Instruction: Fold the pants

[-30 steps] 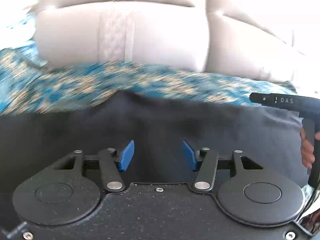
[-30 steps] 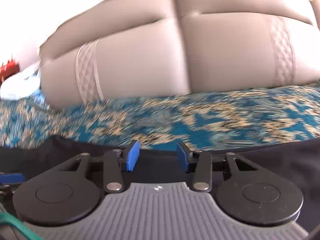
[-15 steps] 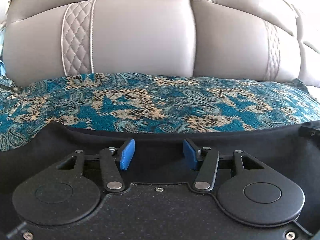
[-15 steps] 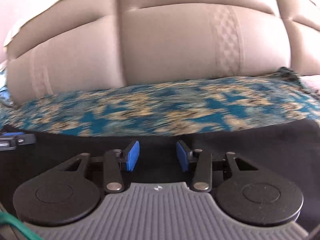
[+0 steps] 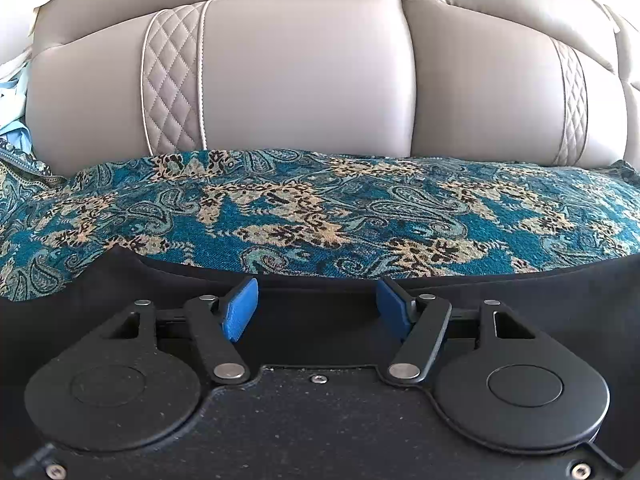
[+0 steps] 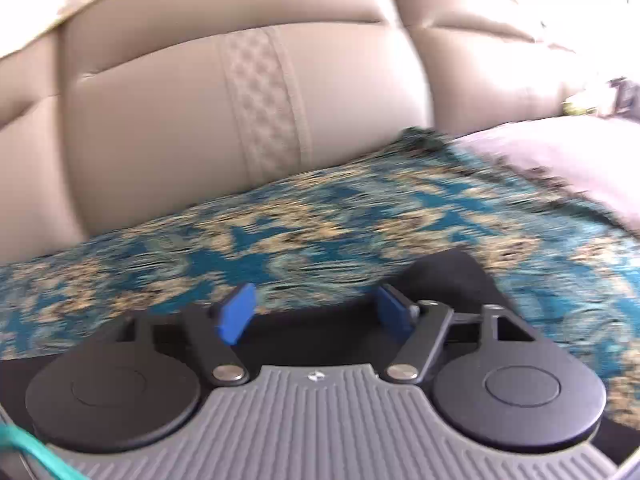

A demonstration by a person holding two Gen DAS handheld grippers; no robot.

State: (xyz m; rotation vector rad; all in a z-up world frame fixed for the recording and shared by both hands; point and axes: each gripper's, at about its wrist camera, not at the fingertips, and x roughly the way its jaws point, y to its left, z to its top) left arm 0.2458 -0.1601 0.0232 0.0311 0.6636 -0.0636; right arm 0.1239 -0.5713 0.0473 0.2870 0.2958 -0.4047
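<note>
Pants [image 5: 312, 312], black and flat, lie on a teal patterned blanket [image 5: 320, 208] spread over the seat of a beige leather sofa [image 5: 304, 80], whose cushions rise behind. Seen from the left wrist, the dark cloth stretches across the whole lower width, its far edge running nearly straight with a small raised corner at the left. The left claw [image 5: 316, 310] hangs low over that edge with its blue pads [image 5: 239, 314] spread wide and nothing between them. In the blurred right wrist view, the right claw [image 6: 316, 312] is likewise spread wide and grips nothing; it sits over the pants [image 6: 460, 276] near a corner that juts onto the blanket [image 6: 360, 216] at the right. Whether either claw touches the cloth cannot be told. Beyond, a pale cushion [image 6: 560, 152] lies at the far right.
</note>
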